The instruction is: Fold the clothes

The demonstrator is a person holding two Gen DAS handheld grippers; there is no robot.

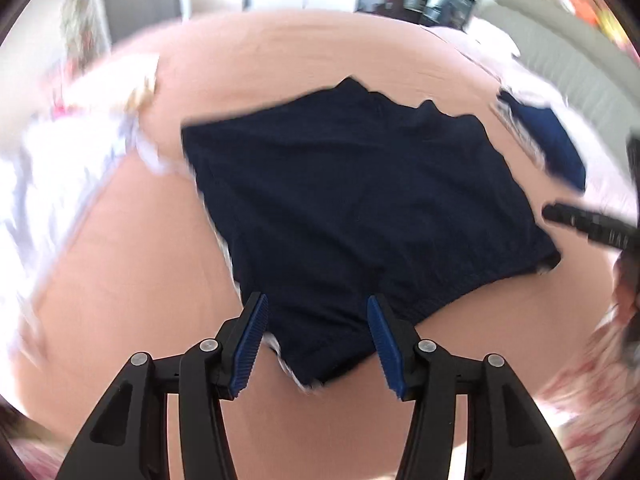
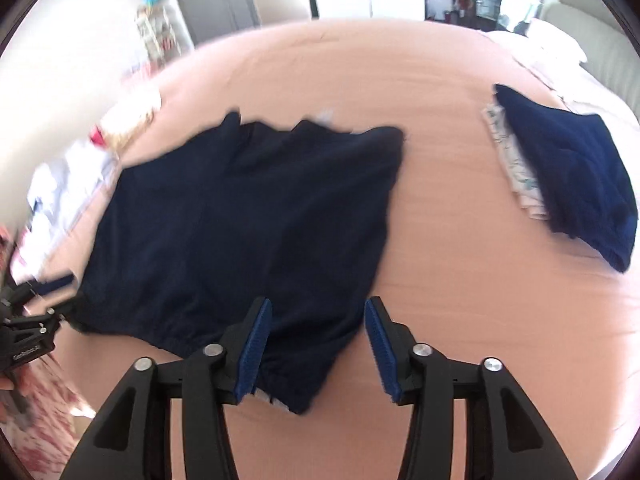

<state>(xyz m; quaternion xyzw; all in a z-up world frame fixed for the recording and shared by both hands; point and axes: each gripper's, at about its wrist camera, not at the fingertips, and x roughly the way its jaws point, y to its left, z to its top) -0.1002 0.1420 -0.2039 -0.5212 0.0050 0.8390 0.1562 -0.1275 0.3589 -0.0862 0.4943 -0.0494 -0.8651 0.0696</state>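
Dark navy shorts [image 1: 352,208] lie spread flat on a peach bed sheet [image 1: 152,248], waistband toward me; they also show in the right wrist view [image 2: 248,232]. My left gripper [image 1: 318,304] is open, its jaws held over the near waistband corner, holding nothing. My right gripper [image 2: 318,306] is open and empty above the waistband's right end. The right gripper shows at the right edge of the left wrist view [image 1: 588,224]; the left gripper shows at the left edge of the right wrist view [image 2: 28,320].
A folded stack [image 2: 576,168] with a navy piece on top of a pale printed one lies on the sheet [image 2: 460,280] to the right. White and patterned clothes [image 1: 60,168] are piled at the left. Floral fabric [image 1: 592,380] lies at the near right. Pillows [image 2: 560,52] lie far right.
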